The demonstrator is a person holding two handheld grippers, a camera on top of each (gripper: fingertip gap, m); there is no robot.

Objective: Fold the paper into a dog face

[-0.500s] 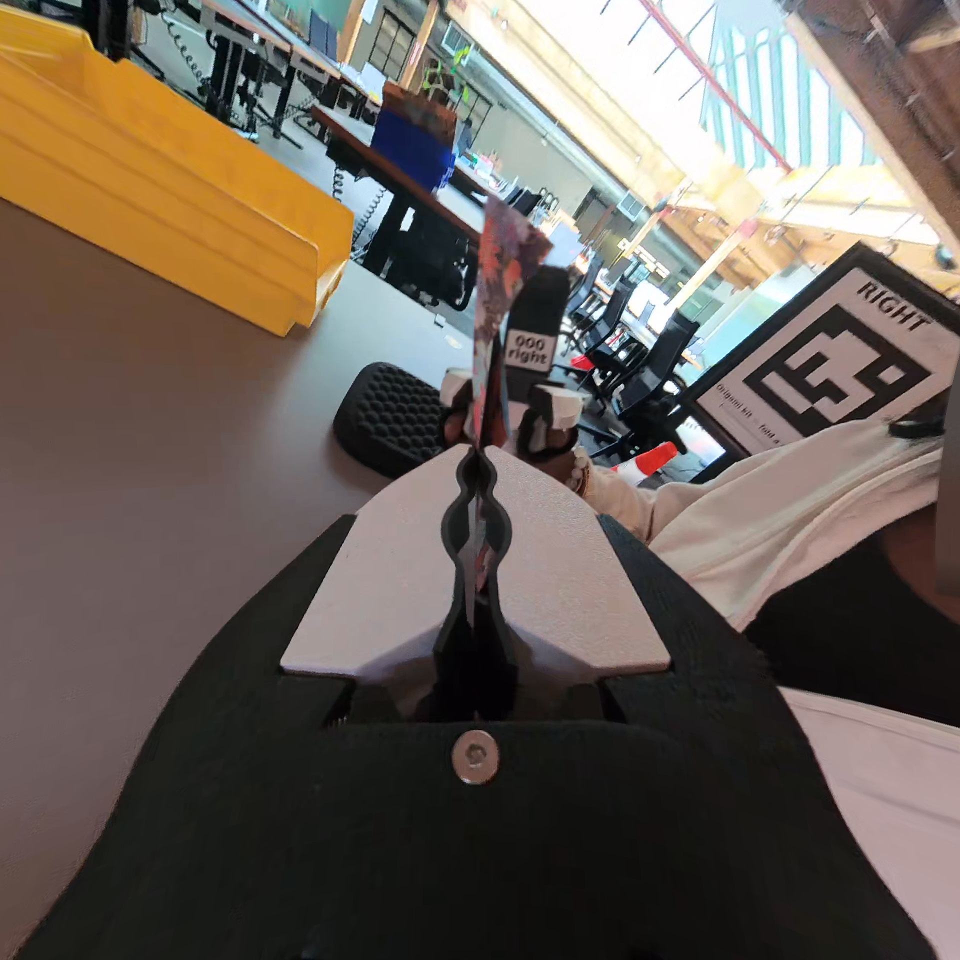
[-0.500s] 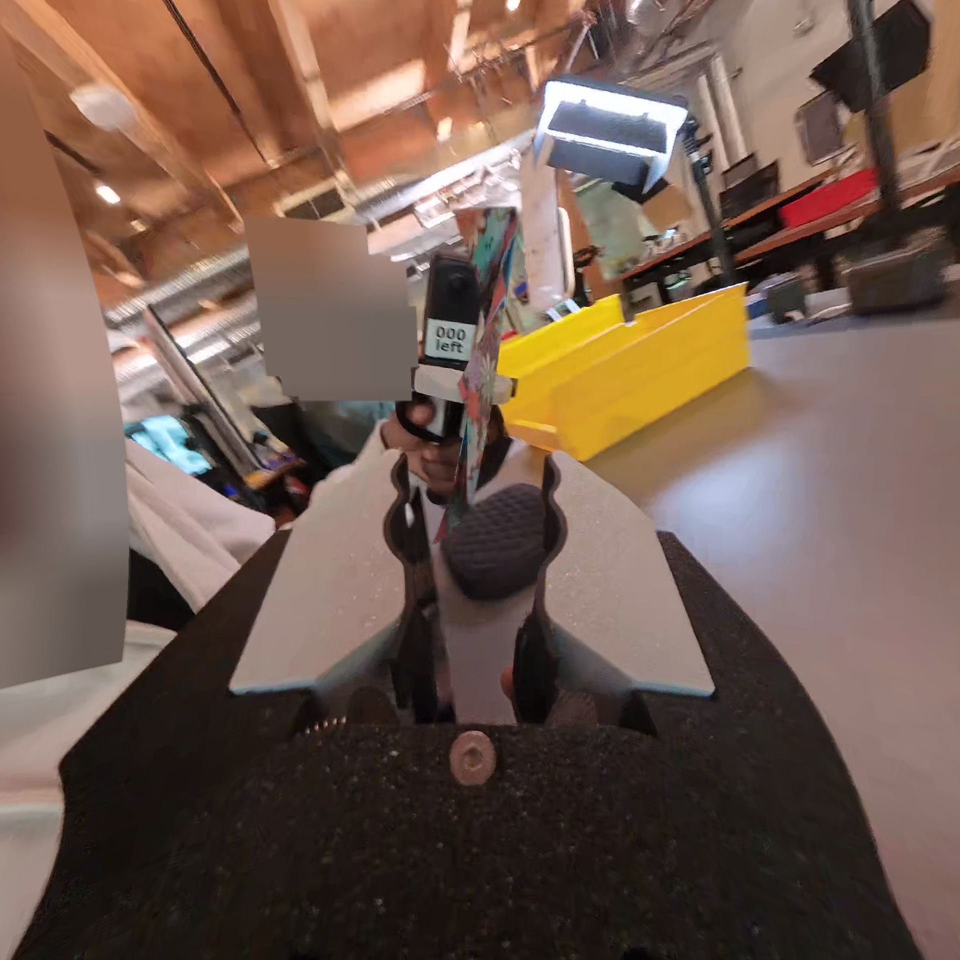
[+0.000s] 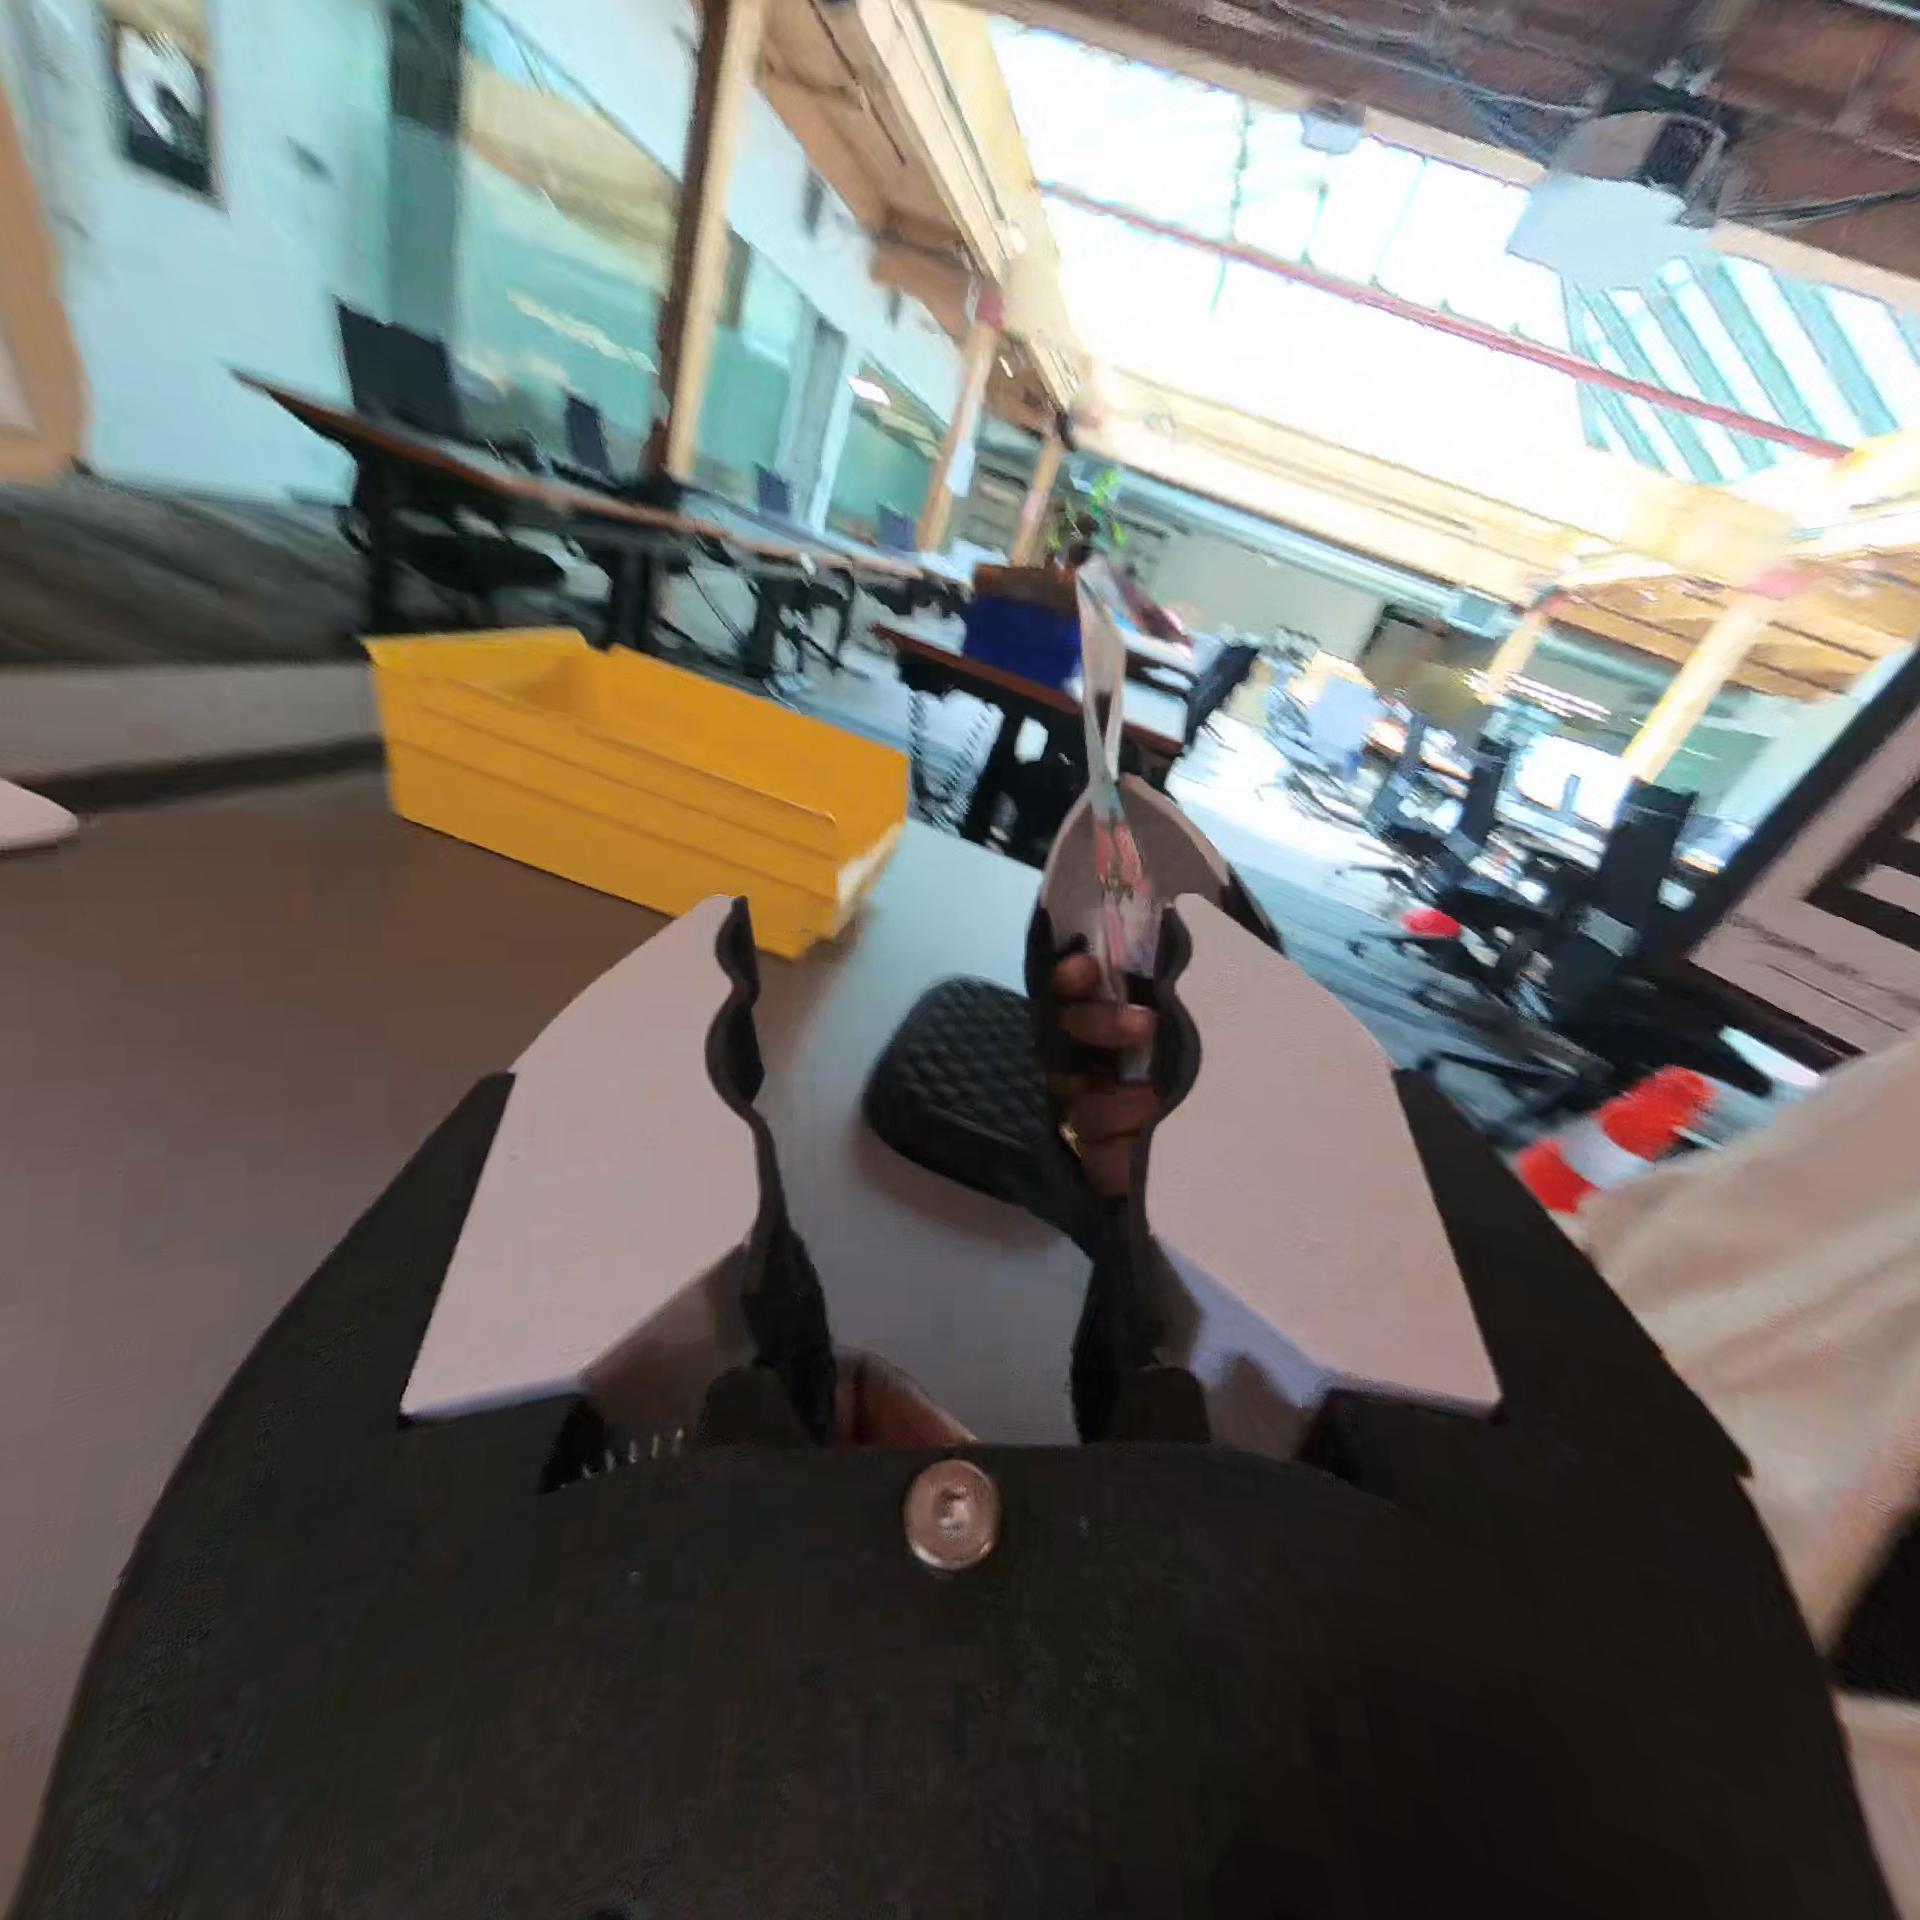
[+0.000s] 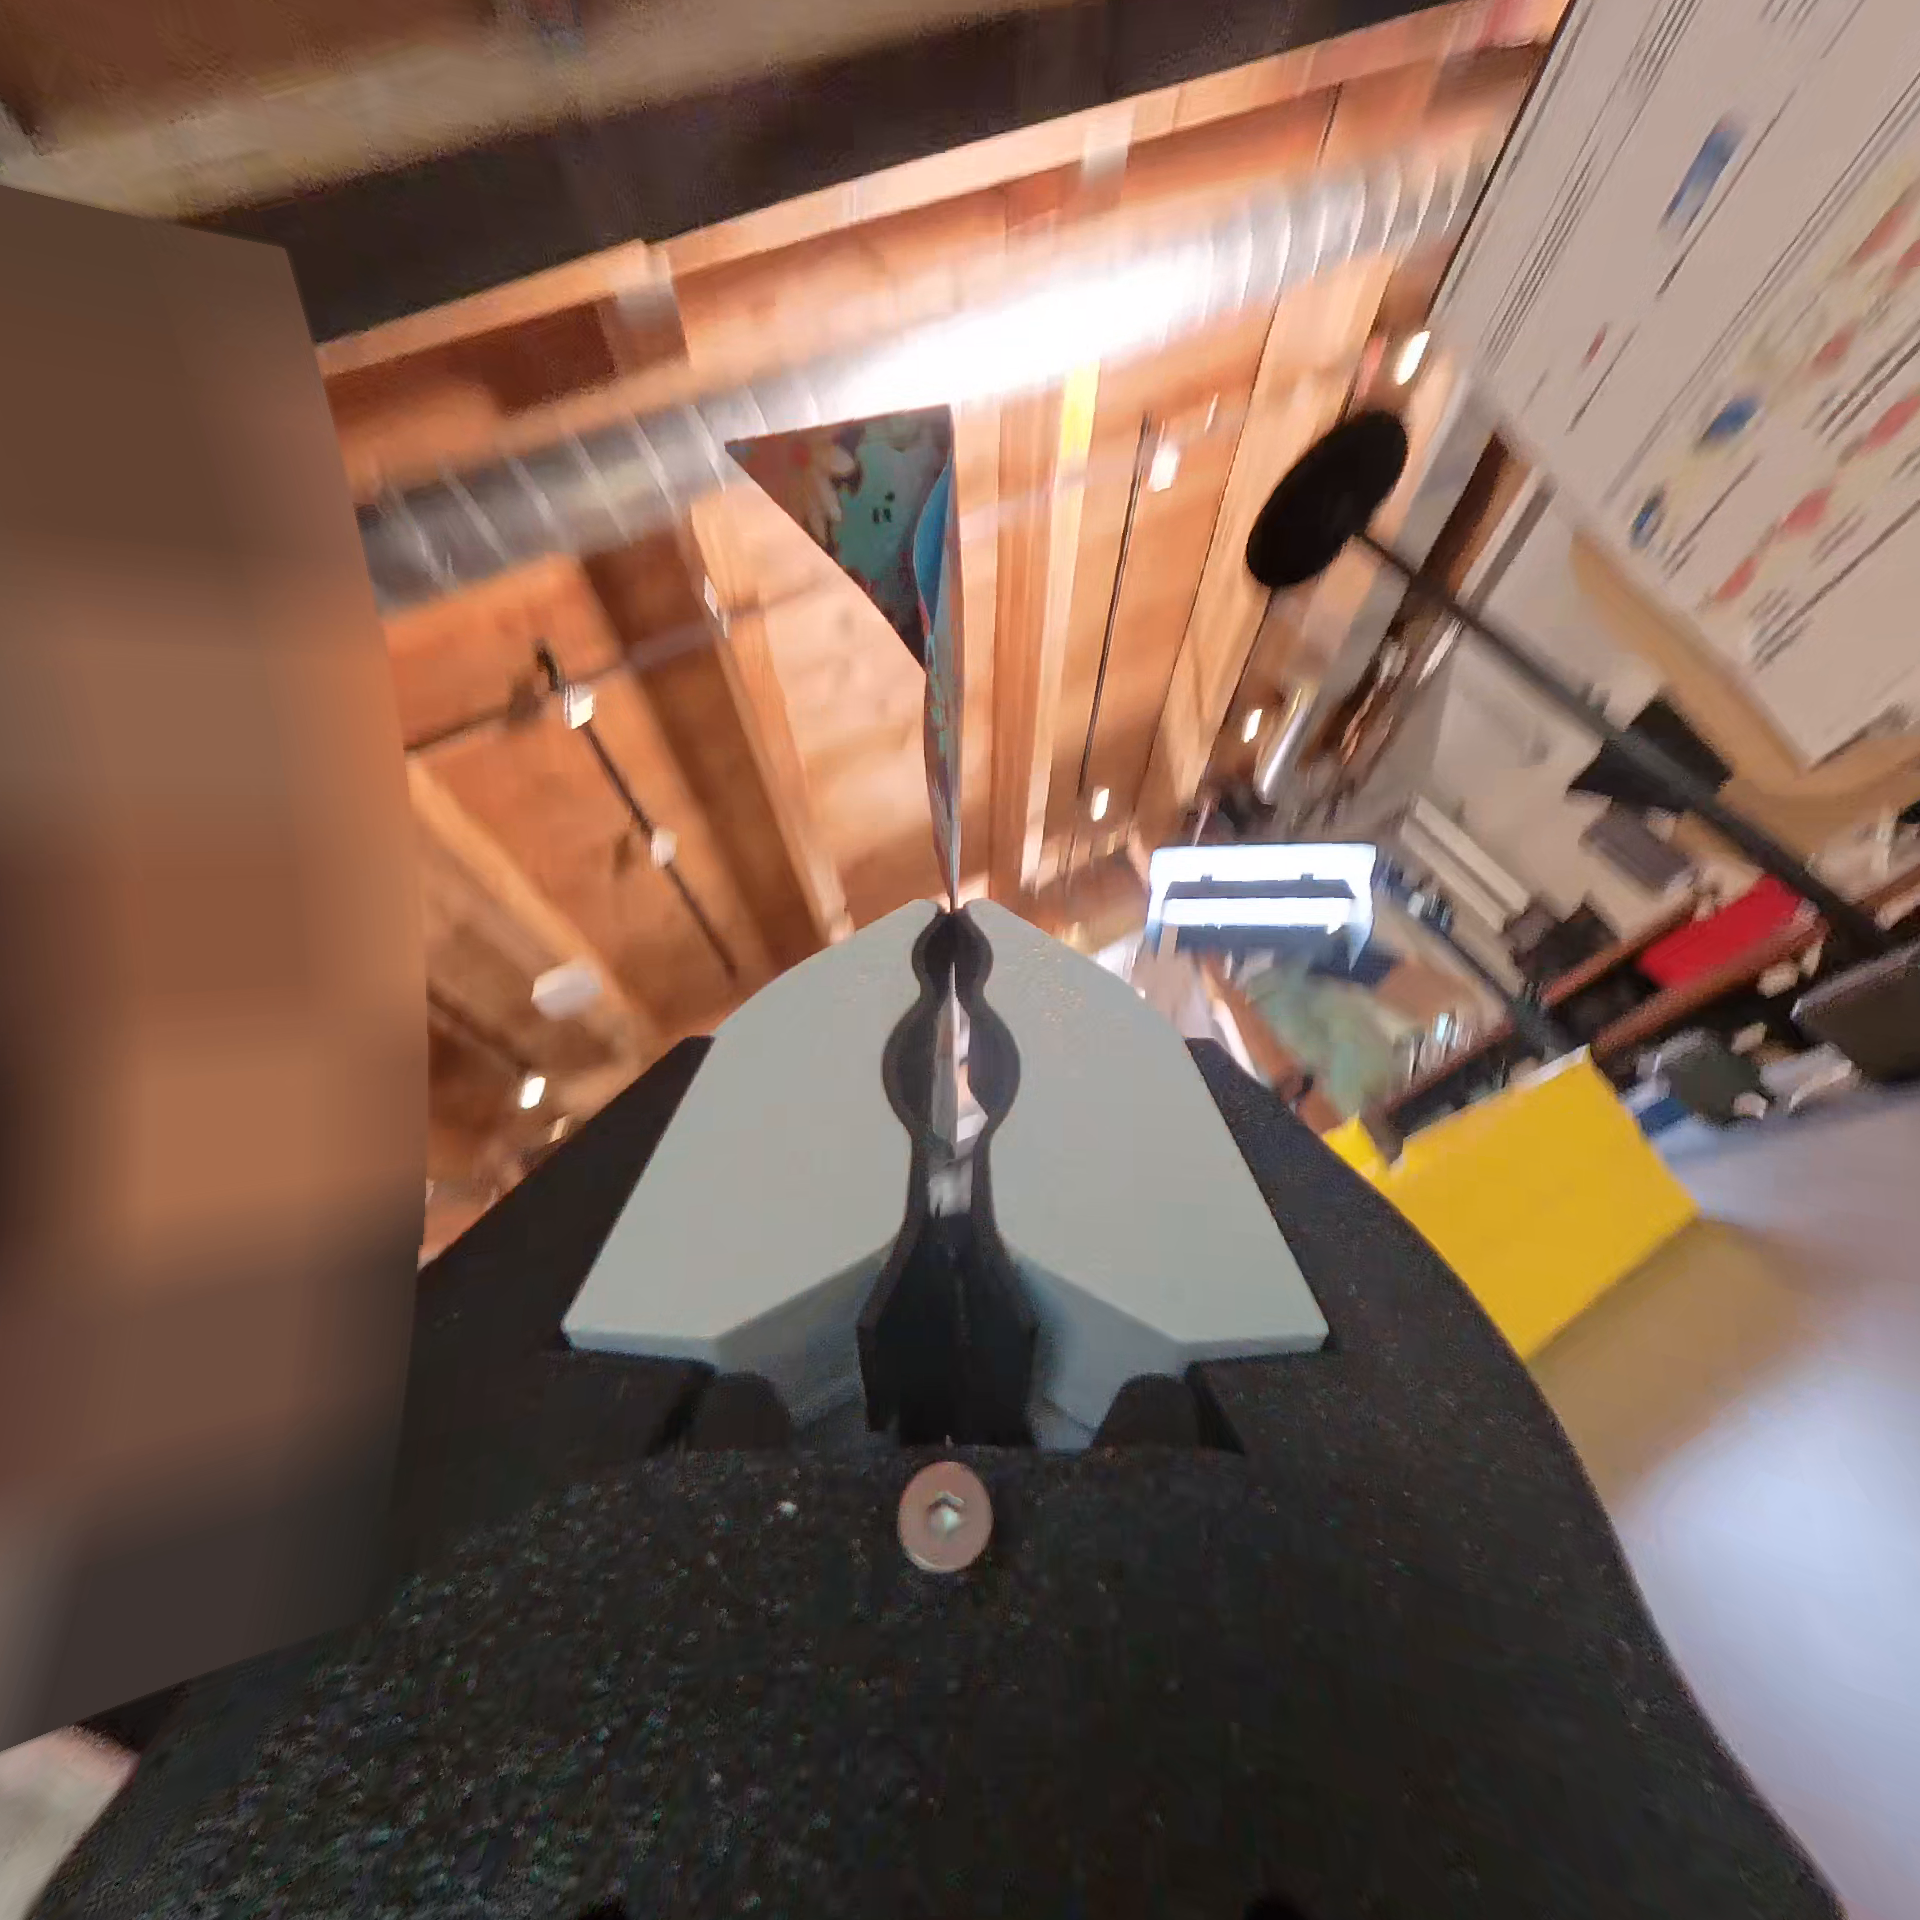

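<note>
paper (image 4: 940,665) — pinched upright in right gripper (image 4: 954,914) fingers | left gripper (image 3: 951,925) fingers — spread, empty

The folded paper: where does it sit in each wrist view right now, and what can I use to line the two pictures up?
Left wrist view: the folded paper stands upright right of centre, held by the right gripper farther off.
Right wrist view: it rises edge-on at centre, clamped in the shut jaws, its top corner flaring left.
Shared landmark: the yellow bin on the table, at the lower right edge in the right wrist view.
</note>
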